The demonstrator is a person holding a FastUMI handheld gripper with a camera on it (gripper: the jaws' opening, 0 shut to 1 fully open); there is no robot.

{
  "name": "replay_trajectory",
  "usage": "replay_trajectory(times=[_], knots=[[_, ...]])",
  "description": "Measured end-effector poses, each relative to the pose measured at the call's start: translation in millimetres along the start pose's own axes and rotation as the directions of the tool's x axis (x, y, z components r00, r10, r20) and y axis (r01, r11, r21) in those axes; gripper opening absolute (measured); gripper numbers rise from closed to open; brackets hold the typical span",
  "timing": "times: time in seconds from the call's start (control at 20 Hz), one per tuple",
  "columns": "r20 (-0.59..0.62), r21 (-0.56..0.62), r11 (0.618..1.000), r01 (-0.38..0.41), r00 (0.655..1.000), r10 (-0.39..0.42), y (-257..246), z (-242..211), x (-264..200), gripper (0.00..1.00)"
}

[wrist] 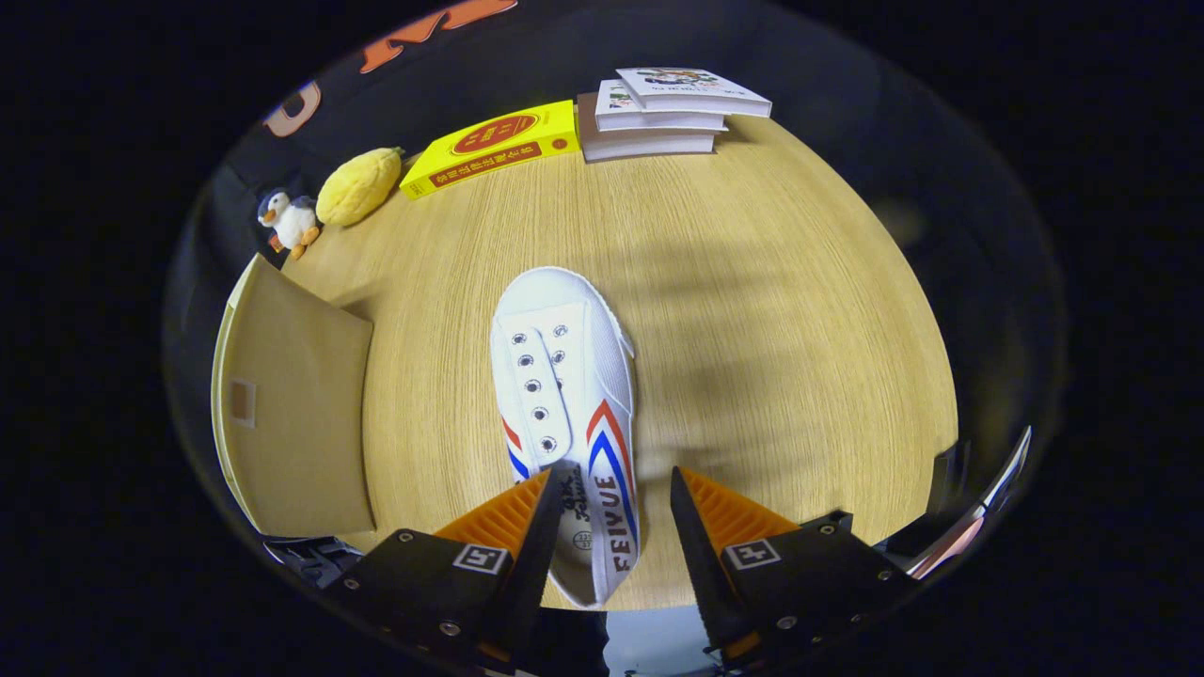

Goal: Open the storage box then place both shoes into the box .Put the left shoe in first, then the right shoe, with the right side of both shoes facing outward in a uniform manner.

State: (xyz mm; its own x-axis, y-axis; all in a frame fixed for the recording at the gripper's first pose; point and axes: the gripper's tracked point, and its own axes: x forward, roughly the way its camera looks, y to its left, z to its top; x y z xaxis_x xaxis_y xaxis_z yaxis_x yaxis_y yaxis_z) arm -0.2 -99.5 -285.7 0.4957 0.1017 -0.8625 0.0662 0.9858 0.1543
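White "FEIYUE" shoe point(568, 414), heel between the fingers of the wide-spread gripper point(611, 494).

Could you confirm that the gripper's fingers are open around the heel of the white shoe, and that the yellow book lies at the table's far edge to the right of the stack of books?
Not quite: in the gripper view the yellow book lies left of the stack of books, not right. The rest holds: the gripper is open around the white shoe at its heel.

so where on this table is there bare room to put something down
Widest bare tabletop lies beyond the open gripper, between the white shoe and book stack. Crowded: yellow book, plush lemon, penguin, cardboard flap.
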Motion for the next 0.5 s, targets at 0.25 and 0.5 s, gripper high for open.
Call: replay_trajectory(times=[0.25, 0.5], knots=[[-0.027, -0.051, 0.998, -0.036, 0.999, 0.034, 5.9, 2.4, 20.0, 0.48], [0.012, -0.037, 0.998, -0.059, 0.998, 0.06, -3.4, 6.5, 23.1, 0.04]])
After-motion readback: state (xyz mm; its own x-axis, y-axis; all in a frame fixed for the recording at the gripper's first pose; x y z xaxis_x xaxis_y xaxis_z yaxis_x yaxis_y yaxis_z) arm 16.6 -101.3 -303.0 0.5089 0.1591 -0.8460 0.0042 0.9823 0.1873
